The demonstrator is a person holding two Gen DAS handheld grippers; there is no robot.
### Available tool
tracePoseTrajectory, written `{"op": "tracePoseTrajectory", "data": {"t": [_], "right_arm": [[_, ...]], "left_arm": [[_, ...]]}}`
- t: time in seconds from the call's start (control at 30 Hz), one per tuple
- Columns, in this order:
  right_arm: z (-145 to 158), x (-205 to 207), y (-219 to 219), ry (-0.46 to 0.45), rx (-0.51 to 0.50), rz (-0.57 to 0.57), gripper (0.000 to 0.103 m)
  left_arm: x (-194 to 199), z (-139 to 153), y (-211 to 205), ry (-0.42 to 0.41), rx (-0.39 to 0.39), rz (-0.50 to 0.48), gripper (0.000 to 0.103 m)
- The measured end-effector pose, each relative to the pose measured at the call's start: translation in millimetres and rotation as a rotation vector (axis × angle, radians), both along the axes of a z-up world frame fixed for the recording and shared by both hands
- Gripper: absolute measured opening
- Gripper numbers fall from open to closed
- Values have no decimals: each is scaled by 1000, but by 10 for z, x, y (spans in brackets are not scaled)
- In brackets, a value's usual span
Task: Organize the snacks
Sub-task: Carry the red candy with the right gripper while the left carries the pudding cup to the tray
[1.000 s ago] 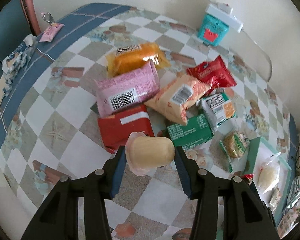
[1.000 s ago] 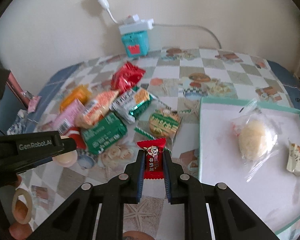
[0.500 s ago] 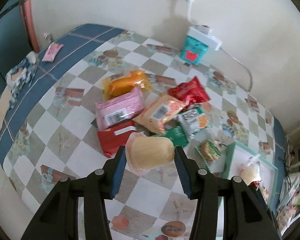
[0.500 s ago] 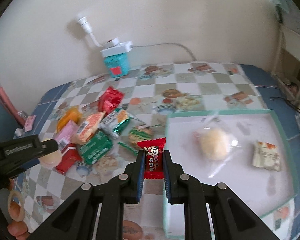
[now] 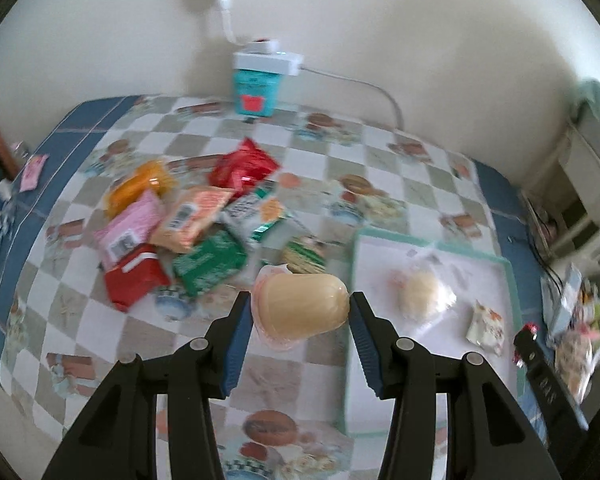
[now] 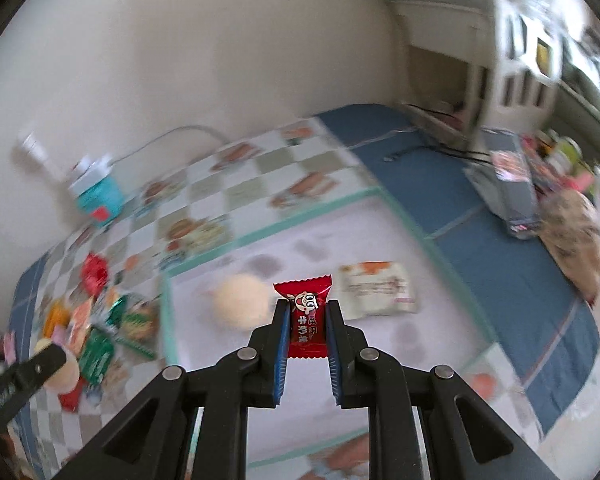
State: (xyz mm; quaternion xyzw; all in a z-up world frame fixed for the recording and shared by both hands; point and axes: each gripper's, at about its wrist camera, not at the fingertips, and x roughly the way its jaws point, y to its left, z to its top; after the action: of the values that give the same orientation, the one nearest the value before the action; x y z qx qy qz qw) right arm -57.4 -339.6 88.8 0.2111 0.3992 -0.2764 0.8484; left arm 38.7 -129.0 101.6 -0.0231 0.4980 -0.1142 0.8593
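A pale jelly cup (image 5: pixel 300 309) is clamped in the left gripper (image 5: pixel 300 320) just short of the tray (image 5: pixel 508 276); a red candy (image 6: pixel 305 320) is pinched in the right gripper (image 6: pixel 306 322) above the tray. Transfer step judged underway; lowering and release inside the rim are called for next

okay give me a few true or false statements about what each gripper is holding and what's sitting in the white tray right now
1. The right gripper is shut on a red candy. True.
2. The left gripper holds a green packet. False: it holds a pale jelly cup.
3. The white tray holds nothing. False: a clear-wrapped round cake and a small printed packet lie in it.
4. A teal box stands by the wall. True.
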Motion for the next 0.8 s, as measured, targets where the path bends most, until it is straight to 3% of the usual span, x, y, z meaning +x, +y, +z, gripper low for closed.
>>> {"op": "tracePoseTrajectory", "data": {"t": [0.4,0.8], "right_arm": [[-57,-357,-476,44,19,-171,18],[-646,-256,-581,202,144,-175,19]], "left_arm": [[-397,-167,-788,20,75,-230,50],[-458,-620,-1077,116,180,-306,50]]}}
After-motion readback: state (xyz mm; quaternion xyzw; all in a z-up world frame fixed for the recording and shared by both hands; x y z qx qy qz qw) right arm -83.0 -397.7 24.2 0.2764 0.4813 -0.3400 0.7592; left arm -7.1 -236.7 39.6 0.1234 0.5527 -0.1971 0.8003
